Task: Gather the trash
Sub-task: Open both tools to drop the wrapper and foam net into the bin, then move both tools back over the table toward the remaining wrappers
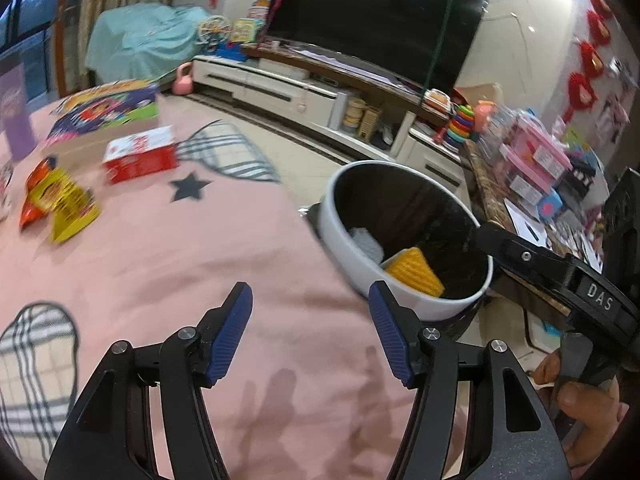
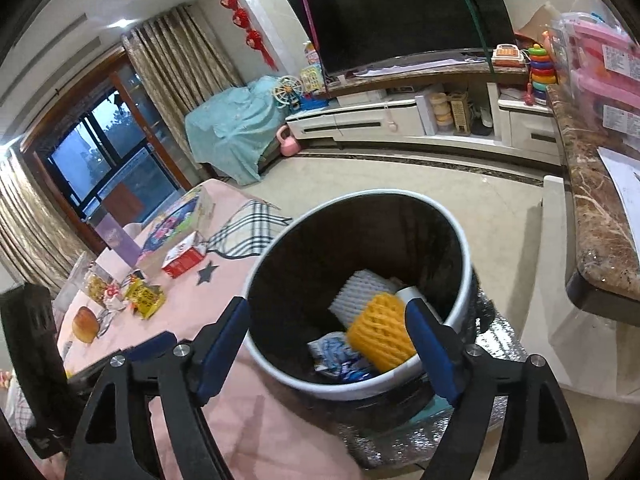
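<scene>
Living room with a dark television (image 2: 404,12)

Ahead of the tongs, a white cabinet (image 2: 360,120) stands under it; curtained window (image 2: 100,152) far left.

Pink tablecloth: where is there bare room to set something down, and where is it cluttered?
Bare: the pink tablecloth between the red box, the trash bin and the left tool. Crowded: the far end around the yellow snack wrappers.

Two close down-tilted wrist views, shared bin (image 1: 344,240).
</scene>
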